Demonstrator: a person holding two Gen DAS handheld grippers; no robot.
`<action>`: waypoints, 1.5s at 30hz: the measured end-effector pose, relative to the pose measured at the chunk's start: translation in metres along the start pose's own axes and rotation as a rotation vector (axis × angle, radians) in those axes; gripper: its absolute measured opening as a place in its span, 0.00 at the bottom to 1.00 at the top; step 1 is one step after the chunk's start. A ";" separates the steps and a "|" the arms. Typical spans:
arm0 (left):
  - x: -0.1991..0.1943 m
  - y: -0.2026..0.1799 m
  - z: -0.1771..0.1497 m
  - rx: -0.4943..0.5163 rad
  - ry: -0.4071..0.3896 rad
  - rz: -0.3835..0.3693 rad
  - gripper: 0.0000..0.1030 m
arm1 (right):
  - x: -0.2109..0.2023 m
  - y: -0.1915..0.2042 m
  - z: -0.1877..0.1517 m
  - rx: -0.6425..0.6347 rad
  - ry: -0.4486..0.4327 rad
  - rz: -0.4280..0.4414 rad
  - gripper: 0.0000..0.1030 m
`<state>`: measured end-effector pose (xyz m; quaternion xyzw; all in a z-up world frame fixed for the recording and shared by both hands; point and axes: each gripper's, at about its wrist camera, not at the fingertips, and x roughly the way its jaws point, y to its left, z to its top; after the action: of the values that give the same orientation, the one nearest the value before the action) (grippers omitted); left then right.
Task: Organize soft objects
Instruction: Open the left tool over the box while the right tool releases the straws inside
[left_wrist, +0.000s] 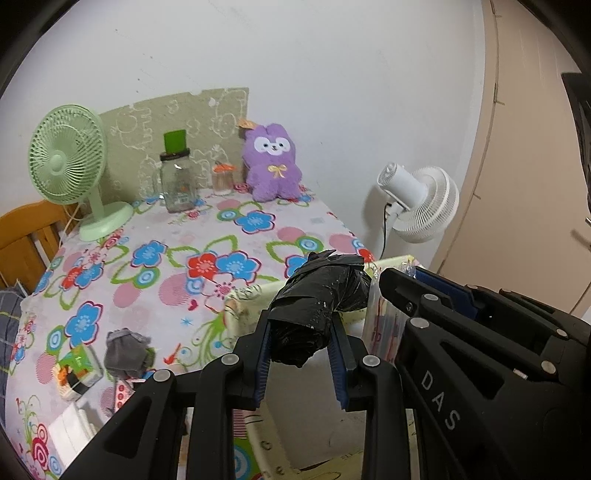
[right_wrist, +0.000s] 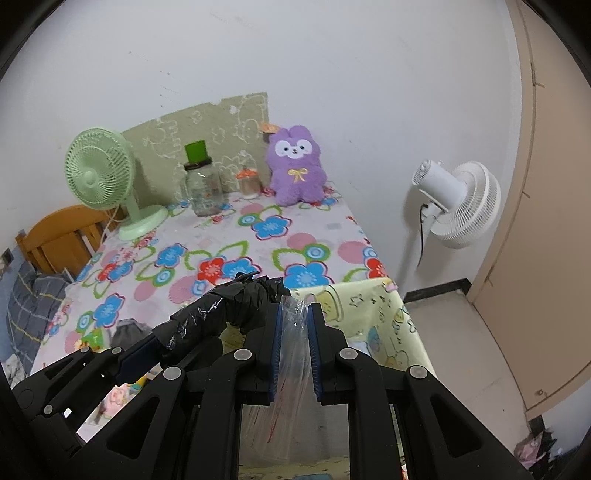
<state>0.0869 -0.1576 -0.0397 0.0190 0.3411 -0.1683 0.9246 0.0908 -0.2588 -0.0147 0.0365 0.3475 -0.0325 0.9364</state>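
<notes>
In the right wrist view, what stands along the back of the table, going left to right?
Green fan → clear jar with a green-topped lid → small orange-lidded jar → purple plush toy; beyond the table, the white fan.

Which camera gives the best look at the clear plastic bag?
The right wrist view. There the clear plastic bag sits dead centre, pinched in the right tool, its crinkled film running down toward the camera. The left wrist view shows only a strip of the bag beside the black bundle, mostly hidden behind the right tool.
</notes>
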 end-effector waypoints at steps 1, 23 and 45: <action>0.003 -0.001 -0.001 0.001 0.006 -0.003 0.27 | 0.002 -0.002 -0.001 0.004 0.006 -0.003 0.16; 0.041 -0.004 -0.004 0.058 0.084 -0.031 0.42 | 0.044 -0.015 -0.010 0.031 0.096 -0.036 0.16; 0.005 -0.003 -0.005 0.072 0.029 -0.010 0.86 | 0.006 -0.005 -0.010 0.020 0.023 -0.049 0.82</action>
<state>0.0862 -0.1616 -0.0465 0.0530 0.3483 -0.1849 0.9174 0.0882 -0.2634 -0.0264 0.0377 0.3585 -0.0585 0.9309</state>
